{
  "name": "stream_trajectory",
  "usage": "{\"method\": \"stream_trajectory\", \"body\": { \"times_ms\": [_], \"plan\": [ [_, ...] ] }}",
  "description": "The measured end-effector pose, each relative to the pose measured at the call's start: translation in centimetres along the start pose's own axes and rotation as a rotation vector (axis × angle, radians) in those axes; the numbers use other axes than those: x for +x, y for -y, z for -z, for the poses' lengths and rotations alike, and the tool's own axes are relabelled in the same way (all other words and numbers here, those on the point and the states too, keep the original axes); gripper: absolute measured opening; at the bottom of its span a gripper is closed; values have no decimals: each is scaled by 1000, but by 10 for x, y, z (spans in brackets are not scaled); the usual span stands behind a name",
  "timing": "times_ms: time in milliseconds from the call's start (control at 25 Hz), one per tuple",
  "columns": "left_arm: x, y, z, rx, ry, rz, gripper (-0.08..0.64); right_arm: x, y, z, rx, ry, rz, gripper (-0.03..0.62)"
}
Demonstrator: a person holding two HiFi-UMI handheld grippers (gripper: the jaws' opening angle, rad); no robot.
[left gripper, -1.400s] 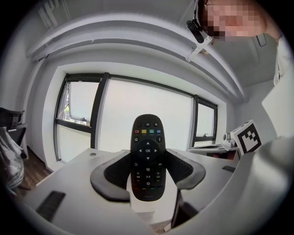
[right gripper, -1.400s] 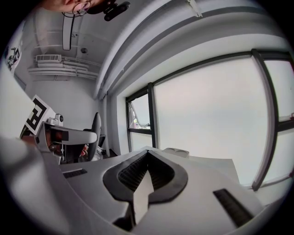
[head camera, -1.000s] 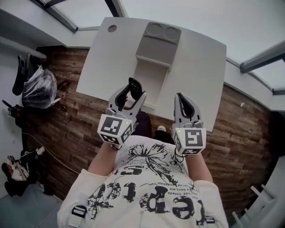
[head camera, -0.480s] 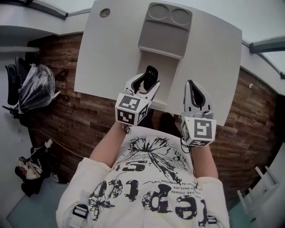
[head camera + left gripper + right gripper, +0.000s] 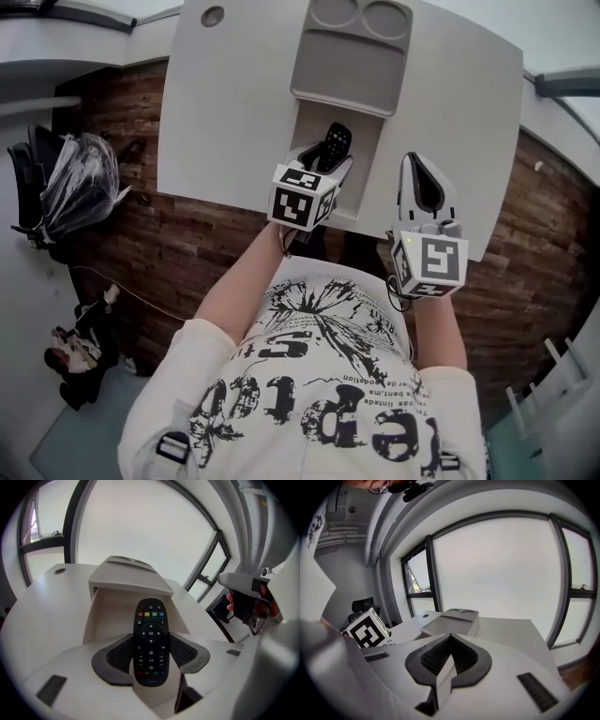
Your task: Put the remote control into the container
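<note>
In head view the left tool [image 5: 328, 163] hides half the remote control [image 5: 337, 139].

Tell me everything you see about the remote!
The remote is black, long and rounded, and looks like plastic. Near its top sits a row of red, yellow, green and blue buttons, then a round pad marked OK, then more small buttons. The left gripper is shut on its lower half. Its buttons face up and its top points toward the pale open container. Only the gripper's pads touch it.
</note>
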State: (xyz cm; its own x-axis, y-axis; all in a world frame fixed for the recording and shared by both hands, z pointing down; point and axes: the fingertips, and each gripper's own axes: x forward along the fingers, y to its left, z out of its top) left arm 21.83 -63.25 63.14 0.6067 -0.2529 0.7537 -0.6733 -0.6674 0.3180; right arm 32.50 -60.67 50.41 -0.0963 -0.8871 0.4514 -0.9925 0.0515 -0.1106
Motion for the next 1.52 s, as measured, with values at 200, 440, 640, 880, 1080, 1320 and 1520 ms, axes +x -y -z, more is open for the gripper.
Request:
{"method": "stream_trajectory", "body": {
  "times_ms": [200,440,640,880,1080,1320,1520],
  "plan": [
    [10,-6,11,24,-76,-23,249,1,-4,1,12,-6,-6,2],
    [18,-2,16,54,-107,-41,249,-2,3,6,32,-10,16,2],
    [25,2,22,158,-135,-37,249,-7,6,1,33,10,48,2],
    [22,5,26,219,-131,-69,249,-10,10,-1,51,10,70,2],
    [13,12,11,265,-59,-92,249,-17,18,2,60,11,89,2],
    [-31,8,-29,211,150,-131,249,-24,14,-2,52,20,90,2],
    [-88,4,-75,150,351,-188,141,-30,9,-17,35,60,92,2]
  ]
}}
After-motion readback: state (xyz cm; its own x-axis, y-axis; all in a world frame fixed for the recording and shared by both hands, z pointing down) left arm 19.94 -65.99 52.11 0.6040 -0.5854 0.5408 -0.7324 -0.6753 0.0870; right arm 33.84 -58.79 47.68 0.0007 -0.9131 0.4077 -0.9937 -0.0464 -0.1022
